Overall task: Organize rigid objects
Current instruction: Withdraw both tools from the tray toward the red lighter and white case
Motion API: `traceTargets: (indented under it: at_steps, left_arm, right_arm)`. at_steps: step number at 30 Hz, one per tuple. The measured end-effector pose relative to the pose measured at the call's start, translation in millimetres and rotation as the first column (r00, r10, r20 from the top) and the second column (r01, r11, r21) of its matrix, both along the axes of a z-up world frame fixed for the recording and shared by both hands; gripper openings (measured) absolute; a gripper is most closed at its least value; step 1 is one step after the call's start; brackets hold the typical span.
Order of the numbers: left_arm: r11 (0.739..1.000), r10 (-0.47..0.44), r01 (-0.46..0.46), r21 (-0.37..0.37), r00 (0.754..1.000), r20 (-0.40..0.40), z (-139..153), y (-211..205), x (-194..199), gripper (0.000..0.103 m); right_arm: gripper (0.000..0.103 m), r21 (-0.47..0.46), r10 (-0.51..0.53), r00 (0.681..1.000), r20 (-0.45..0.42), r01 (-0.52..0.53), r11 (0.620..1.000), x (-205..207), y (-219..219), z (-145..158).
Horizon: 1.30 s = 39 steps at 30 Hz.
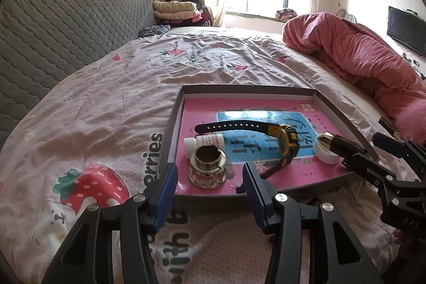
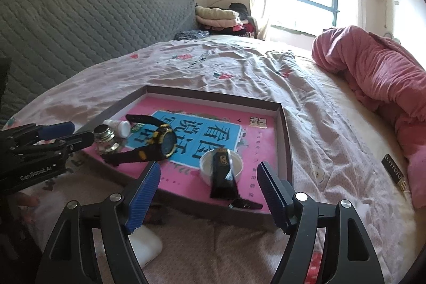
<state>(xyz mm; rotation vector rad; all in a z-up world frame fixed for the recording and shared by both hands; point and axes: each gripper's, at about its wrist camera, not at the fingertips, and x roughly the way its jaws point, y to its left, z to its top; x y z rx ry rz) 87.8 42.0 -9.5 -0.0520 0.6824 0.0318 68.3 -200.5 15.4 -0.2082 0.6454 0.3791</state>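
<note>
A shallow dark tray [image 1: 175, 108] [image 2: 285, 129] with a pink book inside lies on the bed. In it are a black and yellow watch [image 1: 286, 141] [image 2: 165, 141], a small white bottle [image 1: 205, 141] [image 2: 118, 125], a glass jar with a gold neck [image 1: 209, 167] [image 2: 106, 141], a white lid [image 1: 323, 153] [image 2: 221, 164] and a black tube [image 2: 223, 177] lying across the lid. My left gripper [image 1: 210, 175] is open, just in front of the jar. My right gripper [image 2: 209, 177] is open, around the near end of the tube and lid.
A rumpled pink blanket [image 2: 378, 71] lies at the right. A black tube [image 2: 395, 172] lies on the sheet beside it. A white object [image 2: 149, 246] lies on the bed under my right gripper. A grey quilted headboard [image 1: 53, 25] stands at the left.
</note>
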Motion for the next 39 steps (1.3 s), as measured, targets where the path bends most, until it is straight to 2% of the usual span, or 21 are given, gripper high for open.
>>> traceTargets:
  at_steps: [24, 30, 39]
  left_arm:
    - [0.996, -0.081, 0.082, 0.021, 0.996, -0.038, 10.3, -21.3, -38.7, 0.05]
    - [0.997, -0.075, 0.074, -0.015, 0.995, -0.063, 10.8, -15.1, -46.1, 0.05]
    - [0.997, -0.072, 0.071, -0.014, 0.995, -0.073, 11.3, -11.1, -57.0, 0.05]
  right_arm:
    - [0.077, -0.015, 0.041, 0.998, -0.054, -0.042, 0.999, -49.5, 8.2, 3.9]
    - [0.077, -0.005, 0.029, 0.994, -0.109, -0.03, 1.0, -57.0, 8.1, -1.9]
    - [0.077, 0.009, -0.002, 0.987, -0.163, 0.004, 1.0, -65.6, 7.3, -8.2]
